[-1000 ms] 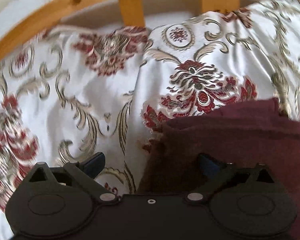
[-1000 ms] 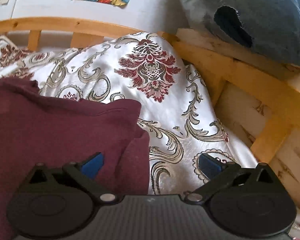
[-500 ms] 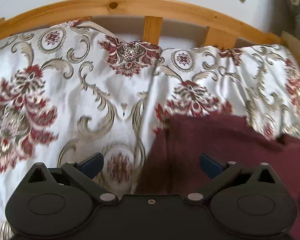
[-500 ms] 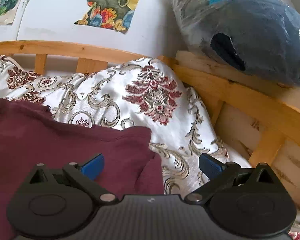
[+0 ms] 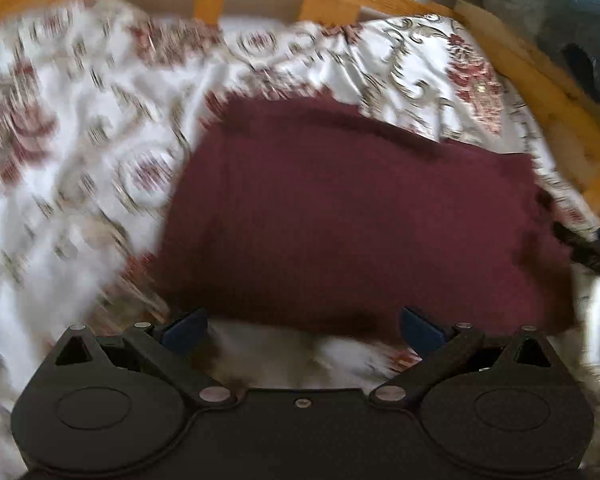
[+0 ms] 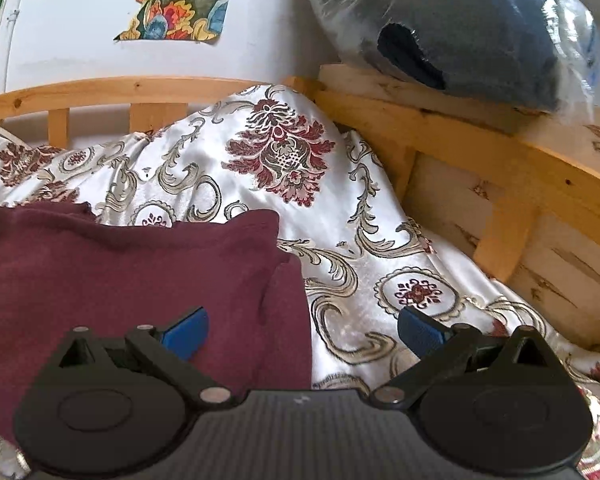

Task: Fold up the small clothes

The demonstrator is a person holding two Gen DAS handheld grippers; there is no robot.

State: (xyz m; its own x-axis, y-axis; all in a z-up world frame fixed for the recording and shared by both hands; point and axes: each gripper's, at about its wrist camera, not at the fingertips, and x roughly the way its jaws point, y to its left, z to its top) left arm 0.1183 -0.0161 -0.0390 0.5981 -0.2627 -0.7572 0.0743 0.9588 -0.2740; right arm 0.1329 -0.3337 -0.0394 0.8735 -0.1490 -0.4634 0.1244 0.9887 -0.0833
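A folded maroon garment lies flat on the patterned bedspread. The left wrist view is blurred by motion. My left gripper is open and hangs just short of the garment's near edge, holding nothing. In the right wrist view the same garment fills the lower left. My right gripper is open over the garment's right edge, with one blue pad above the cloth and the other above the bedspread. The right gripper's dark finger shows at the right rim of the left wrist view.
A wooden bed rail runs behind and to the right of the bedspread. A dark blue bundle in clear plastic rests on the rail's right corner. A colourful picture hangs on the white wall.
My left gripper has pulled back and swung right, so the whole garment now lies ahead of it. My right gripper has drawn back and lifted slightly. Both stayed open.
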